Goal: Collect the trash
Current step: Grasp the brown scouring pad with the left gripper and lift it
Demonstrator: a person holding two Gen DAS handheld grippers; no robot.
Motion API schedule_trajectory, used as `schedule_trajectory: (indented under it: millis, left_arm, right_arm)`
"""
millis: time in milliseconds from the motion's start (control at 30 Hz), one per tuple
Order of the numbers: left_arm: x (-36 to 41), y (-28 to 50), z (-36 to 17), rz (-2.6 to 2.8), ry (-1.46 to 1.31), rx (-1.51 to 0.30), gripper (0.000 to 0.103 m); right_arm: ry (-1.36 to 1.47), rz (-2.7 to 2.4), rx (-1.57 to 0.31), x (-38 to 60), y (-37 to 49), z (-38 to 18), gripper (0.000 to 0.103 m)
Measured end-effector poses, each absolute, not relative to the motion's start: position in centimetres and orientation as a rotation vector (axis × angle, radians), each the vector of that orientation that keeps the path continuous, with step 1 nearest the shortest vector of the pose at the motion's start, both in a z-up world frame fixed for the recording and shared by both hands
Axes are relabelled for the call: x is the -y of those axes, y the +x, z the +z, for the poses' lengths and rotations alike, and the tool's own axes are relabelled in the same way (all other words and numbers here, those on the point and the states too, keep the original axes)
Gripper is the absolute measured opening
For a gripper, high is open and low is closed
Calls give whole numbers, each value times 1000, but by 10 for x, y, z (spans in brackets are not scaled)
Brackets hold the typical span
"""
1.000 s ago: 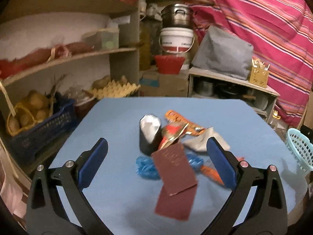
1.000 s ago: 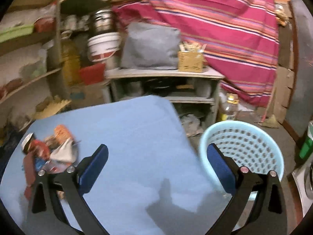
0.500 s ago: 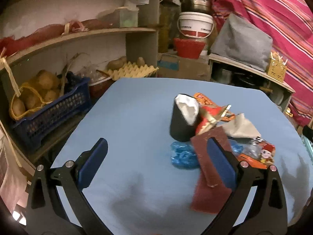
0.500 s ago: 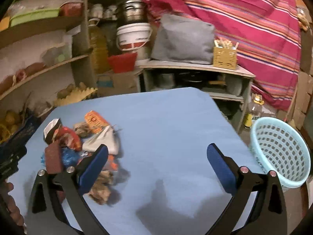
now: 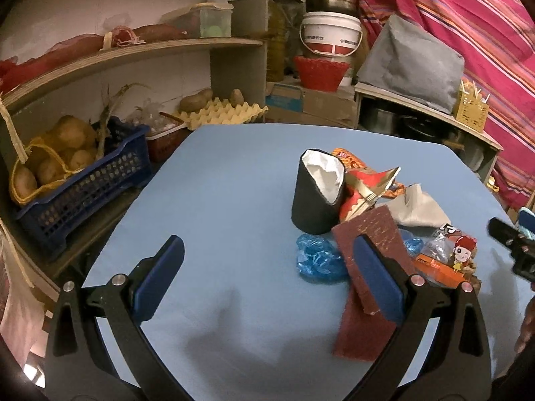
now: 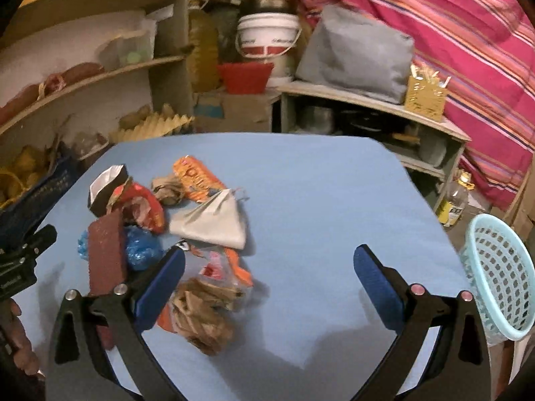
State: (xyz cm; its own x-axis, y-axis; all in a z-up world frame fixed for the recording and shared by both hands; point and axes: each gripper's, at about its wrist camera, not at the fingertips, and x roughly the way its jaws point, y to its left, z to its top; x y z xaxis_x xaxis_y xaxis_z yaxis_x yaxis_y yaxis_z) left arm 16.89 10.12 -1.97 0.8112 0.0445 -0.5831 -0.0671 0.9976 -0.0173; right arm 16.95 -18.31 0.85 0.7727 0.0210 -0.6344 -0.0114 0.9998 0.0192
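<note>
Trash (image 6: 174, 234) lies beneath both tongs, spread wide, holding nothing.

A heap of trash (image 6: 167, 234) is piled on the left part of a table (image 6: 317, 200), with a basket (image 6: 498, 277) set off its right edge and shelves (image 5: 133, 53) behind.

Wooden shelves (image 5: 140, 50) line the left wall, a striped pink cloth (image 6: 451, 33) hangs right, over a low shelf (image 6: 367, 103).
</note>
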Motion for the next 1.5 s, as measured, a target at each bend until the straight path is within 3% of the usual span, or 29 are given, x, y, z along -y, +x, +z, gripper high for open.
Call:
schedule_trajectory:
  millis: [367, 500, 1000, 1300, 1500]
  left_arm:
    - [-99, 183, -24, 68, -29, -647, 98]
    - [-95, 190, -25, 51, -50, -666, 98]
    - [-25, 223, -41, -79, -60, -774, 97]
    - [-33, 230, -51, -155, -139, -843, 61]
    - [-29, 218, -42, -167, -87, -808, 60]
  right_arm:
    - [-91, 127, -788, 147, 210, -1, 97]
    - [-90, 128, -817, 149, 210, -9, 89]
    - [44, -37, -767, 234, 199, 4, 89]
    - [93, -52, -756, 250, 198, 8, 89]
    - [113, -22, -765, 247, 200, 7, 89]
